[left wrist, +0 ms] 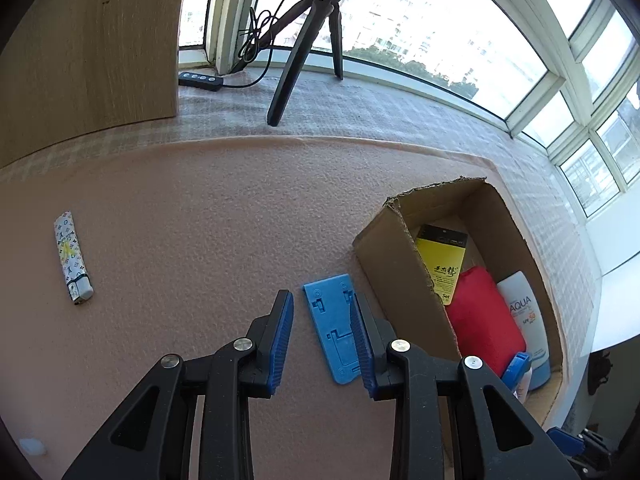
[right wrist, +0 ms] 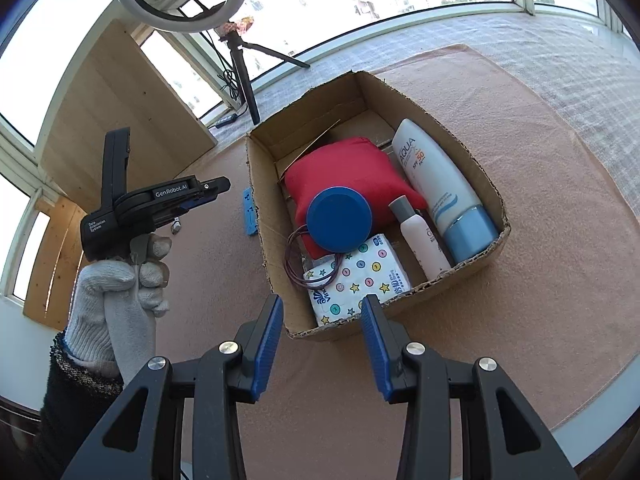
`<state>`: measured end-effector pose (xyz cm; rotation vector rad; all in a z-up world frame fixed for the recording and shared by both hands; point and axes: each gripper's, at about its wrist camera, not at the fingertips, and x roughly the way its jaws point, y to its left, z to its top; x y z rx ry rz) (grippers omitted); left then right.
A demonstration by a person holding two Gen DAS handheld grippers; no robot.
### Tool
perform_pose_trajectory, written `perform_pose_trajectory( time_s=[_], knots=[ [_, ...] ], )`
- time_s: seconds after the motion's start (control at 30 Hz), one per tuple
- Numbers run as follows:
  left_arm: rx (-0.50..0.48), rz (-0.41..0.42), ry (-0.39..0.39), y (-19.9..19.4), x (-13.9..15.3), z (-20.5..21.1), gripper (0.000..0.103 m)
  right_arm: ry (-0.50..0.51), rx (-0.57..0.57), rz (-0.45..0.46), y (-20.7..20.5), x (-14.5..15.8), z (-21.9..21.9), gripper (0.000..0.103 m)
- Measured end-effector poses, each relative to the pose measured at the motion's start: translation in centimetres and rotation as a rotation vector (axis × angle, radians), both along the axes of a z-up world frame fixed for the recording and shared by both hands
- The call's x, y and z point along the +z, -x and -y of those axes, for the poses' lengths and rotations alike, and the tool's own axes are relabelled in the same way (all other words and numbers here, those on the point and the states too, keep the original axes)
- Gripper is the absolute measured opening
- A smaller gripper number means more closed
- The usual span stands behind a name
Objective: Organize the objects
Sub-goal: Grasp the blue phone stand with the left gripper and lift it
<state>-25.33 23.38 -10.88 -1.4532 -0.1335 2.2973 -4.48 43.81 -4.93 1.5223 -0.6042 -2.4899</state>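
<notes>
One cardboard box (right wrist: 460, 148) stands on a pink mat (right wrist: 560, 280) covering the counter. It holds one red pouch (right wrist: 352, 168), one blue round lid (right wrist: 340, 218), one white sunscreen tube (right wrist: 436, 176), one small pink bottle (right wrist: 420, 240), one patterned tissue pack (right wrist: 360, 280) and one loop of dark cord (right wrist: 292, 256); the left wrist view adds one yellow carton (left wrist: 442, 260) inside. One blue plastic stand (left wrist: 330, 332) lies flat on the mat just beside the box's outer wall, between the spread, empty jaws of the left gripper (left wrist: 322, 344). One patterned lighter (left wrist: 73, 258) lies well apart from the box. The right gripper (right wrist: 322, 340), jaws spread and empty, hangs above the box's near rim. One gloved hand (right wrist: 120, 292) holds the left gripper's handle. One tripod (left wrist: 304, 44) stands by the window.
</notes>
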Motion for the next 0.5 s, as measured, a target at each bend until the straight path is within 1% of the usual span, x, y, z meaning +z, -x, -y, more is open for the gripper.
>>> perform_pose_trajectory(
  time_s=[0.1, 0.2, 0.5],
  knots=[
    [-0.006, -0.001, 0.029, 1.4, -0.6, -1.2, 0.029, -0.005, -0.018, 0.013, -0.4, -0.3, -0.8, 0.037],
    [-0.022, 0.002, 0.055, 2.6, -1.5, -2.6, 0.029, -0.008, -0.045, 0.024, -0.6, -0.7, -1.9, 0.037],
    [-0.08, 0.026, 0.078, 4.1, -3.6, -4.7, 0.025, -0.014, -0.125, 0.055, -1.3, -1.6, -4.9, 0.037]
  ],
)
